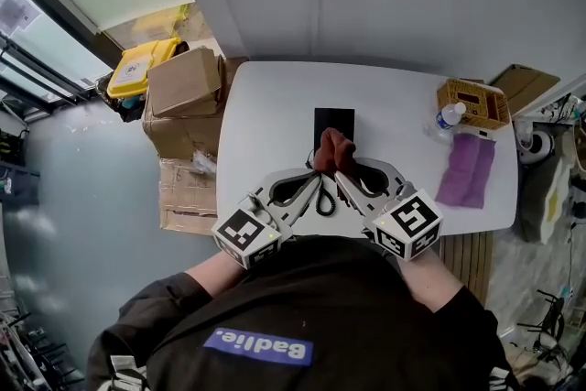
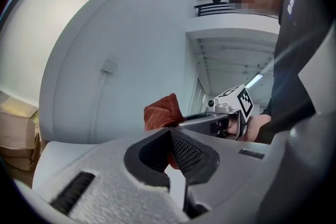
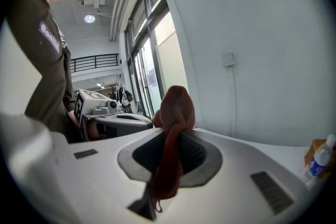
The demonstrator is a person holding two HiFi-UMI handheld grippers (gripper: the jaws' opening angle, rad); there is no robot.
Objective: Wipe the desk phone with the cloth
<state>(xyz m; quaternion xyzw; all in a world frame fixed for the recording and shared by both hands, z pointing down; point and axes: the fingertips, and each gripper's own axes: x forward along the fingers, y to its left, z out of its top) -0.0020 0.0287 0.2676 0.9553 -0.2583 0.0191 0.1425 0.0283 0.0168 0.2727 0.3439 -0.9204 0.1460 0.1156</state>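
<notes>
The white table (image 1: 275, 119) lies below me, with cardboard boxes (image 1: 186, 87) stacked off its left edge. A purple rag (image 1: 466, 169) lies at the right, next to a wicker basket (image 1: 473, 103), and the black desk phone (image 1: 334, 121) sits mid-table. My left tongs (image 2: 170, 136) and right tongs (image 3: 169, 152) both pinch the rust-red cloth (image 1: 334, 149) at the phone's near edge. The bottle (image 1: 448, 116) by the basket has a blue label, too small to read.

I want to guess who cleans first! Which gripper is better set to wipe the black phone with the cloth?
Right, probably. The right gripper grips the cloth through its middle, a wad sticking out front toward the desk phone just ahead. The left gripper pinches only a sliver.
</notes>
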